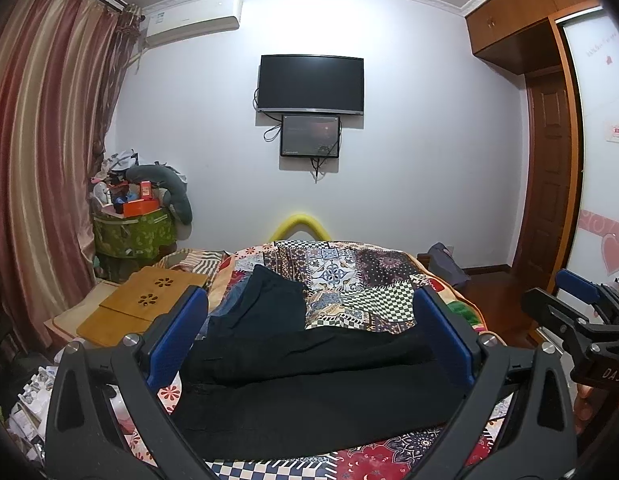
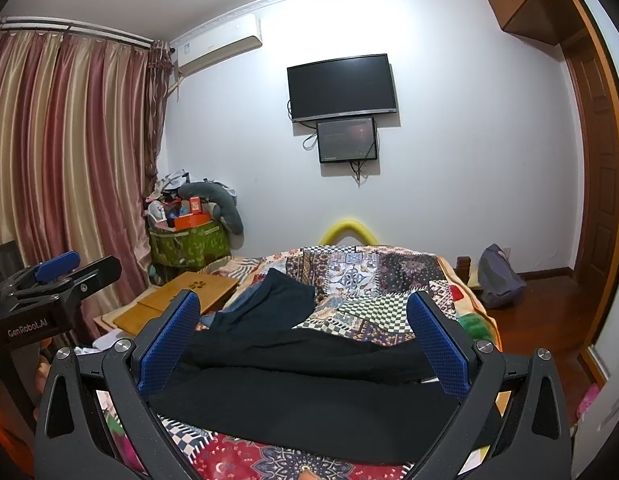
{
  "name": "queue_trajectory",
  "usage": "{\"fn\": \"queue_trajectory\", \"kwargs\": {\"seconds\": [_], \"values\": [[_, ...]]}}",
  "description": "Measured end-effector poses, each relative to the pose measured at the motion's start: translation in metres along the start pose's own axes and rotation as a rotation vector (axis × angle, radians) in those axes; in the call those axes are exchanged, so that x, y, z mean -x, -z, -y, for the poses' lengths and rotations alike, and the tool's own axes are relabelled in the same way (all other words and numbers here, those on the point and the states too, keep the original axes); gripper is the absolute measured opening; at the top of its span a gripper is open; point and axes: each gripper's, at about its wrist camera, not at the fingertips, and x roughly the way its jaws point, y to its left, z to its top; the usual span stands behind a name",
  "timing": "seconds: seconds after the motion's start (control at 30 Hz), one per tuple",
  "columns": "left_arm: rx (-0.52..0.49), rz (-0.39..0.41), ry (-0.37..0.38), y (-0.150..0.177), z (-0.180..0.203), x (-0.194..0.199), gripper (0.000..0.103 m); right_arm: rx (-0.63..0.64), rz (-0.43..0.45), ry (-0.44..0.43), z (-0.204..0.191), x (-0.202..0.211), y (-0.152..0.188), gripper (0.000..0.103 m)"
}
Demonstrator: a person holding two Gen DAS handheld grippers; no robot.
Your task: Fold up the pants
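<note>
Black pants [image 1: 309, 400] [image 2: 309, 392] lie crosswise on the patchwork bedspread [image 1: 349, 280] [image 2: 361, 280], one leg resting along the other. My left gripper [image 1: 311, 296] hovers over them, open, its blue pads [image 1: 177, 340] wide apart and holding nothing. My right gripper [image 2: 304, 296] hovers beside it, also open and empty. Each gripper shows at the edge of the other's view: the right gripper [image 1: 557, 296] and the left gripper [image 2: 69, 268]. A second dark garment [image 1: 265, 304] [image 2: 269, 300] lies farther back on the bed.
A wooden lap table [image 1: 149, 300] [image 2: 189, 296] sits left of the bed. Behind it stands a cluttered green basket [image 1: 133, 236]. A backpack [image 2: 497, 276] rests on the floor at the right. Blue denim [image 1: 229, 300] peeks from under the dark garment. A TV [image 1: 309, 84] hangs on the wall.
</note>
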Motion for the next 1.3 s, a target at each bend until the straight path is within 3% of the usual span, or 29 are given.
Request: {"fn": "queue_trajectory", "kwargs": {"seconds": [1.3], "values": [[0.007,0.006,0.004,0.0028,0.0019,-0.0005,0.103,0.010,-0.004,0.008,-0.0007,0.0009,-0.0018,0.102]]}}
